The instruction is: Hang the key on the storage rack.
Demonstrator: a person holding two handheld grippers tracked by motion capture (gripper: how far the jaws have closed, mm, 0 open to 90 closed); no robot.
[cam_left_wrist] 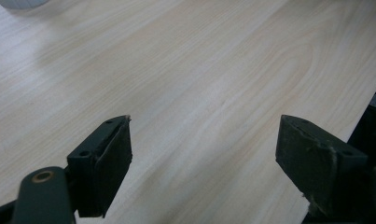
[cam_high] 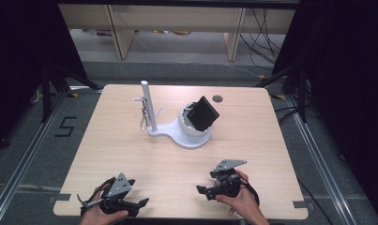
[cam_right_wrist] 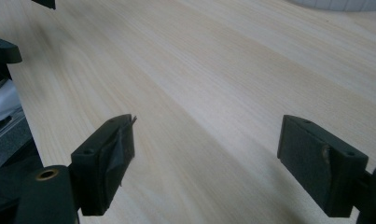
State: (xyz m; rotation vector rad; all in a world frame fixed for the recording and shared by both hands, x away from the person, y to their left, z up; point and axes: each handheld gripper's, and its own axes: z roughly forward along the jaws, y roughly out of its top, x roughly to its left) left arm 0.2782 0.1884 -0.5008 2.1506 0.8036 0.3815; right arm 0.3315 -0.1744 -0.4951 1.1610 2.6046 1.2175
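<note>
The left tool (cam_high: 144,202) lies low at the near left corner of the bench (cam_high: 130,154), held in the person's left hand (cam_high: 100,216). In the left gripper view its 2 jaws stand wide apart with only bare wood between them, gripping nothing. The right tool (cam_high: 200,189) sits near the front edge toward the right, held in the right hand (cam_high: 243,201), pointing to the left across the bench. In the right gripper view its jaws are likewise spread wide and grip nothing, with plain wood grain between them.

Both tools are well apart from the white stand (cam_high: 177,133), which sits near the middle of the bench, farther back. The stand has a flat base, an upright white post (cam_high: 148,105) on its left end and a round cup on its right end. A black square box (cam_high: 203,113) rests tilted in that cup, one corner up. A small metal ring or clip (cam_high: 143,119) hangs beside the post. A round grey cap (cam_high: 217,98) sits in the bench top behind the box.
</note>
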